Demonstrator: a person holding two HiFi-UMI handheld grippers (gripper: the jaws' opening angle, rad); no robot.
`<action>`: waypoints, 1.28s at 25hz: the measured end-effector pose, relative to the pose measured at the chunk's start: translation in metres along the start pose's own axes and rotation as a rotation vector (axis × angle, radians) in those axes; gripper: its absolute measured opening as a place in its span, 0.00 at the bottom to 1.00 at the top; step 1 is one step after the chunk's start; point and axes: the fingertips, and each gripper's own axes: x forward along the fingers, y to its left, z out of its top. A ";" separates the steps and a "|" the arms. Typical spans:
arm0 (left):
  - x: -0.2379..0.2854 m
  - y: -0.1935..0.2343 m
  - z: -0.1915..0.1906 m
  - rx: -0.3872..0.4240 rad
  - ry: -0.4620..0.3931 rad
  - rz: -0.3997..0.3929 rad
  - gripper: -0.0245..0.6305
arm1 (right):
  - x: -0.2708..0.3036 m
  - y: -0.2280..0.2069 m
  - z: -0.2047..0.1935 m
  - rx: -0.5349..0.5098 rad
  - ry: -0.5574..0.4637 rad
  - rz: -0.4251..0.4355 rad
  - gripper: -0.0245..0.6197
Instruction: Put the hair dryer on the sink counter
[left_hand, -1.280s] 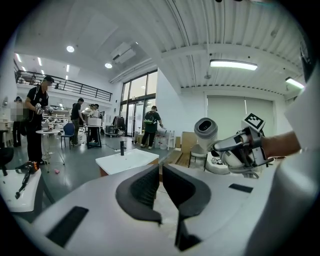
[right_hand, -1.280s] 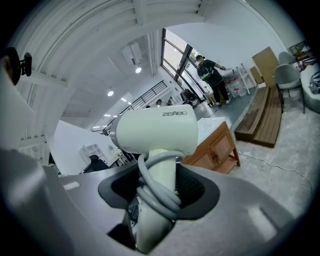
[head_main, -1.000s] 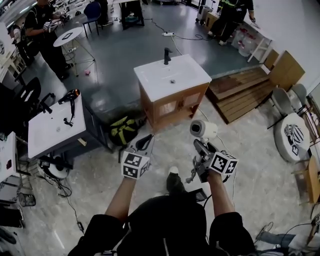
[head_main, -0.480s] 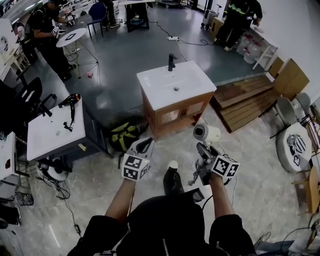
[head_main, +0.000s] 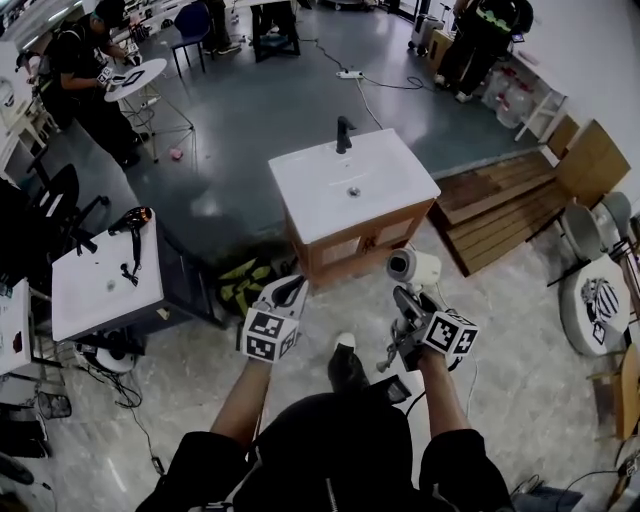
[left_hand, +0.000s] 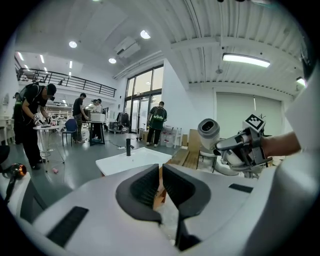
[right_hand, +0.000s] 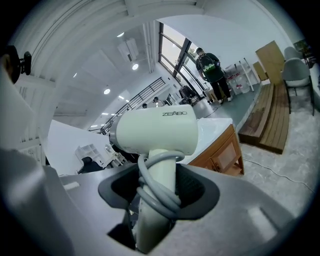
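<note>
The hair dryer (head_main: 412, 266) is a smooth, matte cream thing with a stubby round barrel and a straight handle, and a grey rubbery cord is wound in loops about that handle (right_hand: 155, 132). The right gripper (head_main: 405, 300) holds it up off the floor with the barrel on top, its dark ribbed fingers (right_hand: 192, 192) grasping the cord-wrapped handle on both sides. It is not on the sink worktop (head_main: 300, 190); in the head view it hangs just short of that worktop's near right corner. The left gripper (head_main: 290, 291), of pale grey plastic, carries nothing, its ridged black fingers (left_hand: 145, 186) clenched so that the tips all but meet. The sink worktop is a glossy white slab with rounded corners on a boxy wooden cabinet (head_main: 350, 245). A shallow basin is sunk into it, with a small drain (head_main: 352, 191) in the middle and a black faucet (head_main: 343, 133) upright at the far edge. Flat rim runs all round the basin. Pale veined floor (head_main: 180, 380) lies open between the person and the cabinet, with a green and black bag (head_main: 243, 282) beside its left corner and wooden planks (head_main: 505, 215) to its right. Well off to the left, a second white worktop (head_main: 95, 300) bears a black hair dryer (head_main: 133, 222).
</note>
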 end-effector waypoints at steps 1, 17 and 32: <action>0.010 0.003 0.004 -0.002 0.000 -0.002 0.08 | 0.008 -0.005 0.006 0.000 0.005 0.000 0.35; 0.151 0.086 0.051 -0.070 0.019 0.053 0.08 | 0.155 -0.058 0.122 -0.051 0.096 0.056 0.35; 0.191 0.116 0.055 -0.106 0.048 0.080 0.08 | 0.217 -0.059 0.149 -0.090 0.144 0.112 0.35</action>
